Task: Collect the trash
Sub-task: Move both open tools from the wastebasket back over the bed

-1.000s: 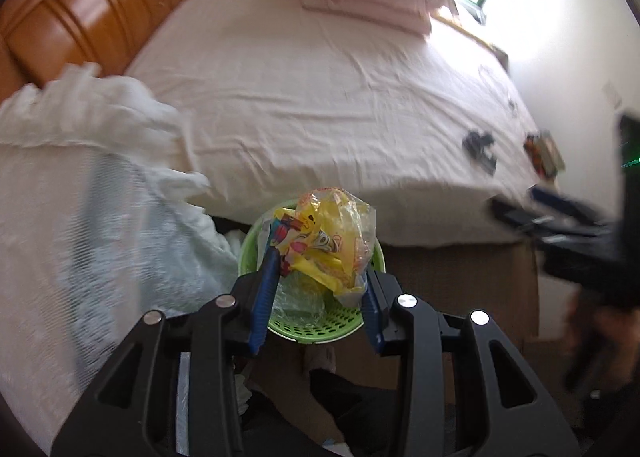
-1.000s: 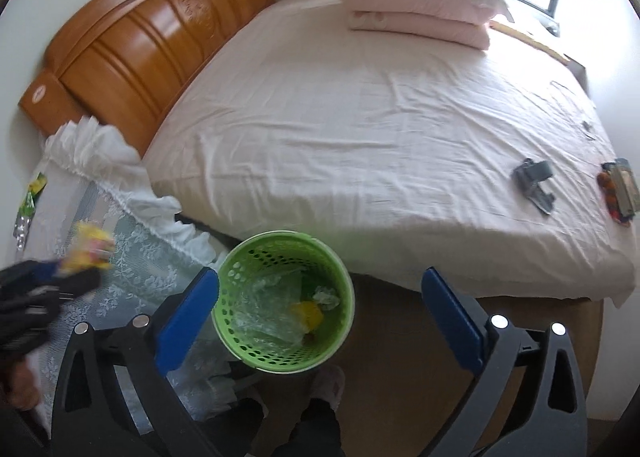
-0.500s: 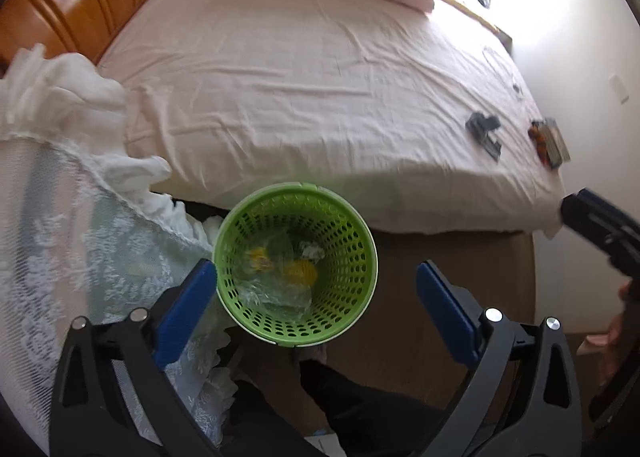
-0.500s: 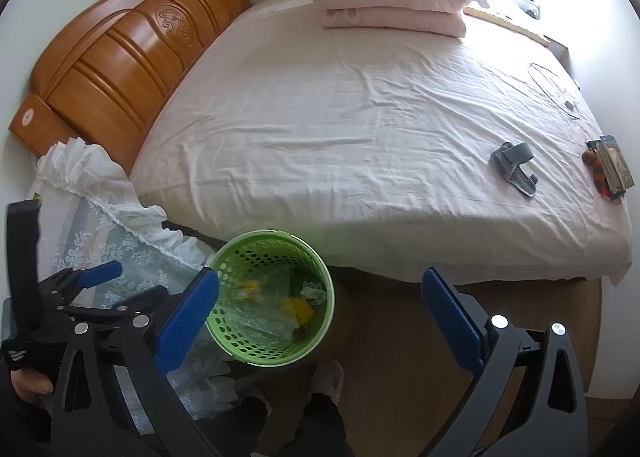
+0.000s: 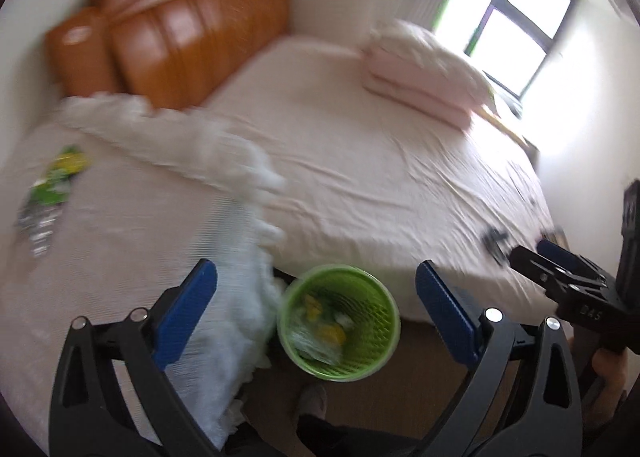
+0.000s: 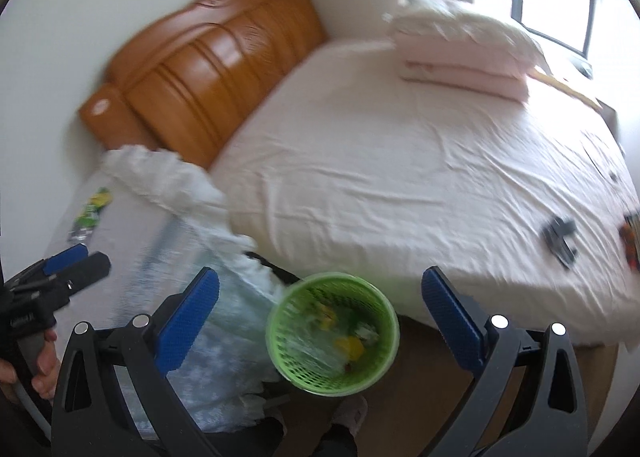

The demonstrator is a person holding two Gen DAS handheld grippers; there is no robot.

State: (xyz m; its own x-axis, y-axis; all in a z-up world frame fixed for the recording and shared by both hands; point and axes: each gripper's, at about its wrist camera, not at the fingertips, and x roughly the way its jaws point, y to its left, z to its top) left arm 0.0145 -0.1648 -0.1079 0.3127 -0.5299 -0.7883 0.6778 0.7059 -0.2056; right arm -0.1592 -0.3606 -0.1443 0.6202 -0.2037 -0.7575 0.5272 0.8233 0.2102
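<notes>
A green mesh basket [image 5: 384, 353] stands on the floor between the bed and a lace-covered bedside table. Yellow wrappers and clear plastic [image 5: 320, 333] lie inside it. My left gripper [image 5: 314, 285] hangs above the basket, open, with nothing between its blue pads. The right wrist view has the same basket [image 6: 288, 361] and the trash [image 6: 348, 343] in it. My right gripper [image 6: 320, 285] is open and empty above it too. A green and yellow wrapper [image 5: 60, 177] lies on the lace cloth, also seen as the wrapper [image 6: 94, 205] at far left.
The bed [image 6: 400, 177] with a pink sheet fills the middle, below a wooden headboard [image 6: 208, 73]. Folded pink bedding [image 6: 460, 53] lies by the window. A dark small object [image 6: 560, 237] rests near the bed's right edge. A slippered foot [image 6: 348, 413] stands just below the basket.
The left gripper opened and let go of the yellow wrapper bundle, which now lies in the basket. Both grippers rose and drew back, so the headboard and window came into view.
</notes>
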